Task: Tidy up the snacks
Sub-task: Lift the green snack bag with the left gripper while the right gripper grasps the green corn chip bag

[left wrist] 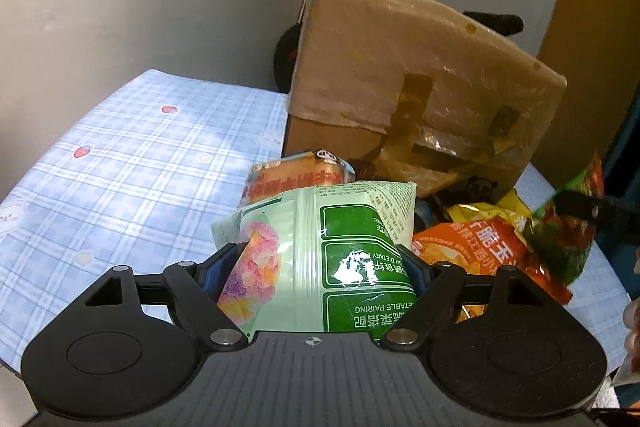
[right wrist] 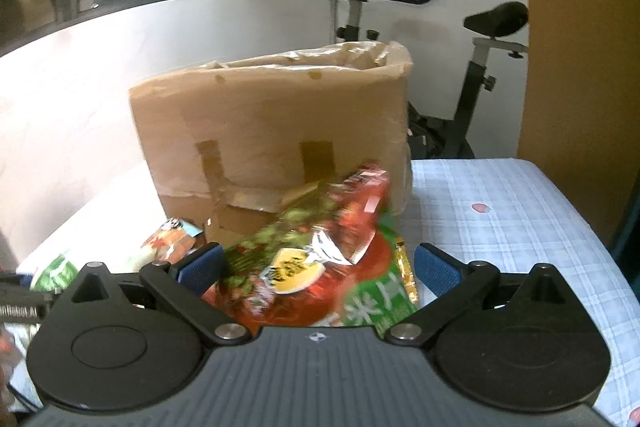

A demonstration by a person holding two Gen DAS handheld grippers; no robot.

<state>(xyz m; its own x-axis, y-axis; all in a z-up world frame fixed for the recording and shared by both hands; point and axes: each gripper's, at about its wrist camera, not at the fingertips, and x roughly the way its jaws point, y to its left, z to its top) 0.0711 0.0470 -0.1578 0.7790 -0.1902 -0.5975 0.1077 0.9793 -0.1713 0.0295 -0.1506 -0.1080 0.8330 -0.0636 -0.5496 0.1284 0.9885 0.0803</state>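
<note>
The left gripper (left wrist: 316, 263) pinches a pale-green snack bag (left wrist: 320, 251); the right gripper (right wrist: 318, 267) is spread around a red-green packet (right wrist: 320, 267); the cardboard box (left wrist: 420, 79) is straight ahead.

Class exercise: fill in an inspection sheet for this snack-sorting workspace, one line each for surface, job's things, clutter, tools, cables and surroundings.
Surface: table under a blue checked cloth.
Job's things: pale green snack bag, red-green snack bag, orange bag, taped cardboard box lined with plastic.
Clutter: more packets heaped before the box.
Tools: left tool shut on the pale green bag; right tool around the red-green bag, one pad apart.
Cables: nothing seen.
Surroundings: exercise bike, white wall, dark window.
</note>
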